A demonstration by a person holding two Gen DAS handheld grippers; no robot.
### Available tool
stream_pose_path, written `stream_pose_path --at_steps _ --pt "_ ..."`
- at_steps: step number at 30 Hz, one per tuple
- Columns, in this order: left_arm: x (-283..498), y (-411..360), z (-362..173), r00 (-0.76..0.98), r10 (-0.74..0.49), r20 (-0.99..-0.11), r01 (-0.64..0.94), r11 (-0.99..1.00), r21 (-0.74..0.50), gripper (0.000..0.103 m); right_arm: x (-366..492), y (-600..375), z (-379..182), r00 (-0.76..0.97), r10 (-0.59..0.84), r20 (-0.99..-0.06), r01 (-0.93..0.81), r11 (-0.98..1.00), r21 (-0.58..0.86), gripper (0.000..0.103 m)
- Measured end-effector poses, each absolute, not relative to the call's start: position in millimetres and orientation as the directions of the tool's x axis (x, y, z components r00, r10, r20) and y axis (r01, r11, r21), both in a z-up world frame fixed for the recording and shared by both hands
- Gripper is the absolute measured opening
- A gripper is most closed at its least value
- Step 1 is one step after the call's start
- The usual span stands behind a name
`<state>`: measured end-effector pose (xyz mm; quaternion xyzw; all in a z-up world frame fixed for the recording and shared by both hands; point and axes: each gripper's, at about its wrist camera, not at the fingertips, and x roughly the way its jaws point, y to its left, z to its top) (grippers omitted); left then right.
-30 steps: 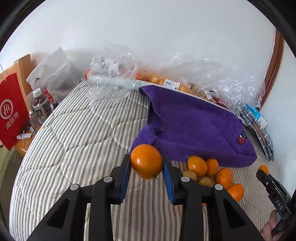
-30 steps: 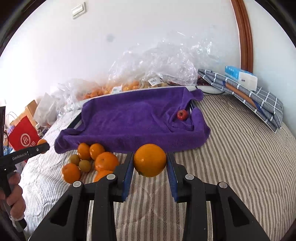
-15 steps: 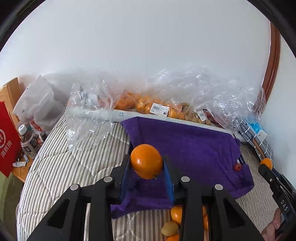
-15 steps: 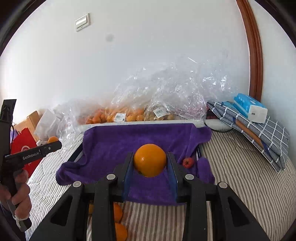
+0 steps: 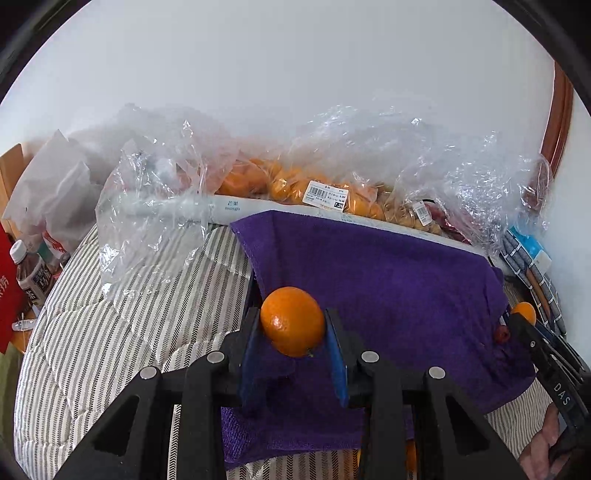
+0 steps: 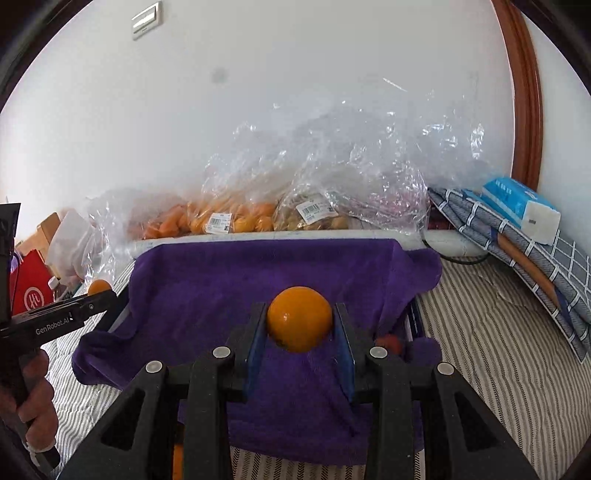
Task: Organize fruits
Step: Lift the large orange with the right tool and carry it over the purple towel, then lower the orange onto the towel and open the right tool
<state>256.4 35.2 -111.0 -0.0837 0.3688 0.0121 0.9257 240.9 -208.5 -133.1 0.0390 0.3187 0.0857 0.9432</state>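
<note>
Now both grippers are hovering over the purple towel (image 5: 388,280): the left gripper (image 5: 293,334) is pinching an orange (image 5: 293,320), the right gripper (image 6: 300,332) another orange (image 6: 299,318). At three o'clock, possibly a small red fruit (image 5: 501,335) is lying.

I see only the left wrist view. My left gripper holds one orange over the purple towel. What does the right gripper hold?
Observer: The right gripper is shut on its own orange, also over the purple towel.
Operator: Is something to the right of the towel that I cannot see well?
Observer: Yes, a blue and white tissue pack lies on a folded checked cloth by the wall.
Operator: Is anything on the wall above the fruit bags?
Observer: A white wall switch sits high at the left, above the clear bags of oranges.
</note>
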Motion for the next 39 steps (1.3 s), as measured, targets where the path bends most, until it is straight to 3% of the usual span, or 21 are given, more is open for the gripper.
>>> stream_pose_path --at_steps 31,39 --pt "267.6 31.5 -131.6 0.667 -0.108 -0.738 -0.056 0.98 -0.193 0.032 250.7 -210.7 -155.5 0.714 0.145 -0.685 -0.1 0.989 0.104 0.035" --pt "268.0 31.3 -133.5 0.656 -0.114 -0.746 -0.053 0.979 -0.197 0.032 244.0 -204.1 -149.5 0.74 0.128 -0.66 -0.107 0.992 0.072 0.05"
